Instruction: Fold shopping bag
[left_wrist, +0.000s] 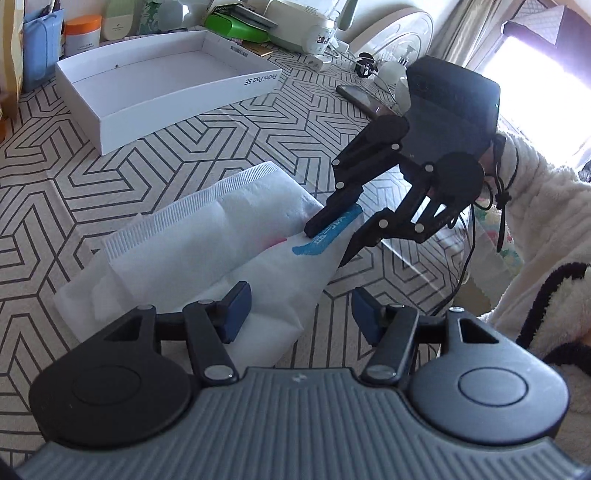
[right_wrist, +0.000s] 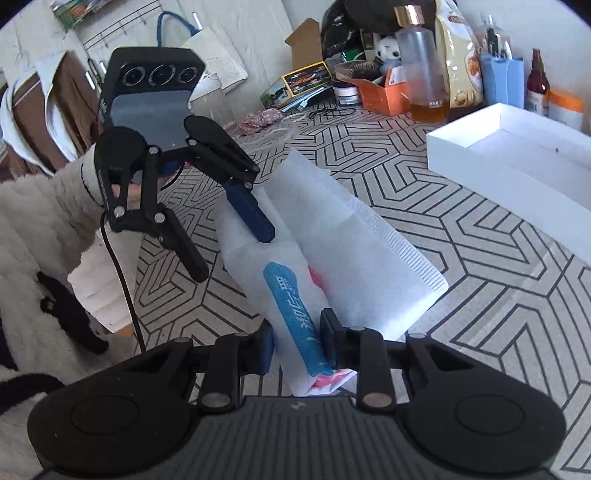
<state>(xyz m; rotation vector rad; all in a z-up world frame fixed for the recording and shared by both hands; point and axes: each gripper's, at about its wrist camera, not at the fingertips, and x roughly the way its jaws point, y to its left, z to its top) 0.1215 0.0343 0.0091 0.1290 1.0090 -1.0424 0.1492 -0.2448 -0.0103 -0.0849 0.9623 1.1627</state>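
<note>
White box empty, shopping bag beside

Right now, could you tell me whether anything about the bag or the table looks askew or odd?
The bag is folded unevenly: its layers fan apart instead of lining up, and the end pinched in the right gripper is bunched. The box sits skewed but intact.

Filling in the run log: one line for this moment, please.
step: folding | right gripper: shut on bag | left gripper: open, one finger on bag | table
</note>
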